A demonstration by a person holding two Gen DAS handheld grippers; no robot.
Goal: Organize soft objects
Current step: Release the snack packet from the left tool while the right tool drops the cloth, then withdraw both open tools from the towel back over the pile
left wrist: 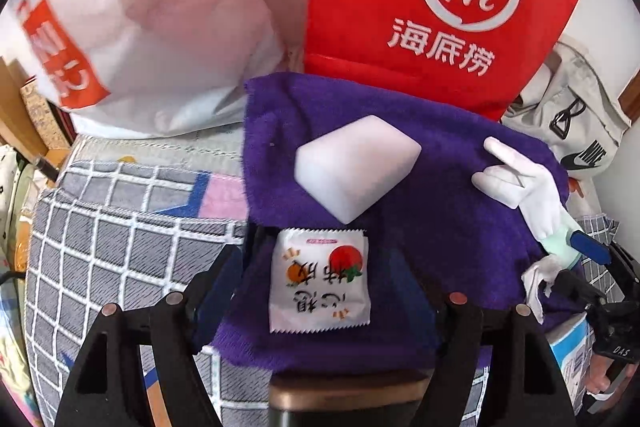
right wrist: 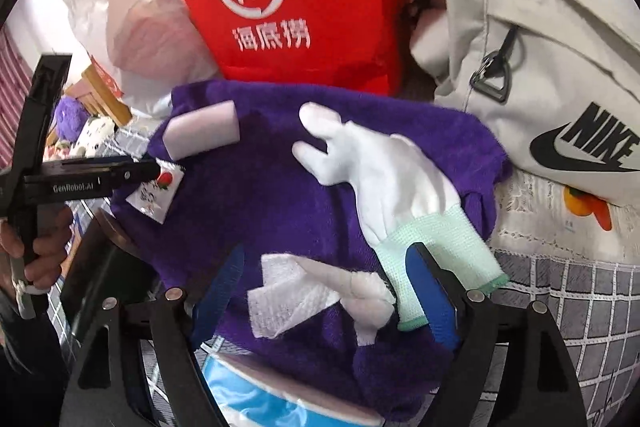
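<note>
I am holding both grippers wide over the purple towel [left wrist: 440,187]: the left gripper [left wrist: 320,291] around the wet-wipe packet [left wrist: 319,281], the right gripper [right wrist: 332,291] around the crumpled tissue [right wrist: 304,293].

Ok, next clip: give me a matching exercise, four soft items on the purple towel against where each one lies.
Items:
1. sponge block
2. snack packet
3. white glove
4. crumpled tissue

Places:
A. between the right gripper's open jaws
B. between the left gripper's open jaws
C. cuff against the right gripper's blue pad
D. mid-towel, beyond the packet

Pairs: 1-D, 2-B, 3-C, 4-A
</note>
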